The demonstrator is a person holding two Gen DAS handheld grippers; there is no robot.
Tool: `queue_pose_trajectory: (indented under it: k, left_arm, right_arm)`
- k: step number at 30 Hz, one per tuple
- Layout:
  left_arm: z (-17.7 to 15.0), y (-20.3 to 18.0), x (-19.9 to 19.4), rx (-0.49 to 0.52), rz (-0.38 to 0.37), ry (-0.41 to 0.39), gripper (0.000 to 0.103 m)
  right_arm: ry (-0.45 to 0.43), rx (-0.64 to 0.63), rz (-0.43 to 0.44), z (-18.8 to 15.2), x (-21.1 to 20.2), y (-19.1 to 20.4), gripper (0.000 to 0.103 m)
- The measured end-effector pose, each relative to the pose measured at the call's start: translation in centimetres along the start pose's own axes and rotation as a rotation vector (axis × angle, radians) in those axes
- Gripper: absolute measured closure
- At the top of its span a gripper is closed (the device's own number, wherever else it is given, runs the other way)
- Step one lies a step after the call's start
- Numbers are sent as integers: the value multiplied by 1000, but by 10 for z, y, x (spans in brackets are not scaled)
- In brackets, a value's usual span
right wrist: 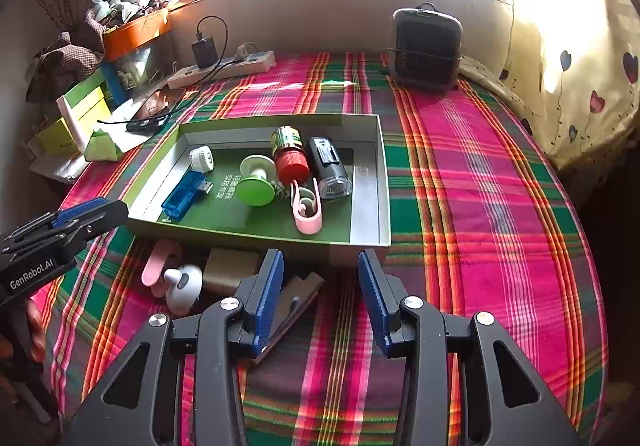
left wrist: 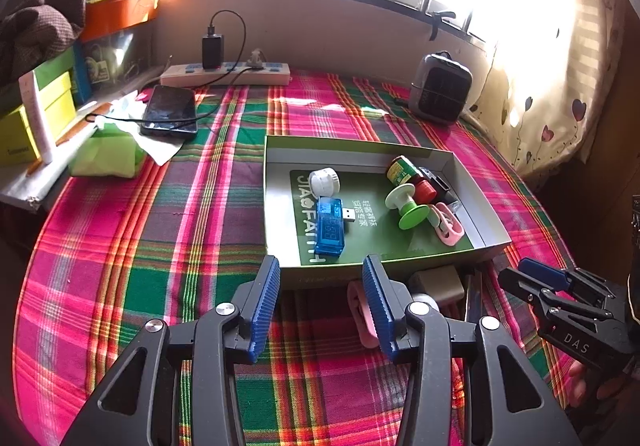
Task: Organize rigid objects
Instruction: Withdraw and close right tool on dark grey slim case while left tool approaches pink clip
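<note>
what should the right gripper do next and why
Probably ease the open right hand-held gripper left onto the flat brown piece lying by its left finger. That piece sits on the cloth outside the box, which already holds several items.

Both grippers [left wrist: 320,302] [right wrist: 320,298] are black with silver screws and 2 ribbed blue pads — printed "DAS" and "GenRobot.AI".

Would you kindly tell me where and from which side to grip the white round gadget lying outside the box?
Grip the white gadget across its round body, from above. It lies flat on the cloth, its stub pointing left; a pink clip crowds that side.
</note>
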State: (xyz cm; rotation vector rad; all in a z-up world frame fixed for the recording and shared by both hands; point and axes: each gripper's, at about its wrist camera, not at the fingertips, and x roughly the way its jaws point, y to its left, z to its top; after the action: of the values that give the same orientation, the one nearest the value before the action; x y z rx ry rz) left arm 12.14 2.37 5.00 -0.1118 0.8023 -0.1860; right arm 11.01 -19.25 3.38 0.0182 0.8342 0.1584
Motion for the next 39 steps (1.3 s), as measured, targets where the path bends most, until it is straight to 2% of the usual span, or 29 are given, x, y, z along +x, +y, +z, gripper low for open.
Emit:
queue_pose_trajectory:
  k: [12,26,36,39]
  left_arm:
    - [-25,20,-2,-43,0,45,60]
    - [-29,22,4,-46,-16,75,60]
    - [-31,7,8,-24,-32,93,60]
    - [-30,4,9,-20,-33,96,60]
  right_arm:
    - [86,21,10,-27,20,17,62]
    - [92,23,-7,-25,30,26,62]
    - [66,13,-45,-33,24,15,62]
    - [56,6,-48,-36,22,12,70]
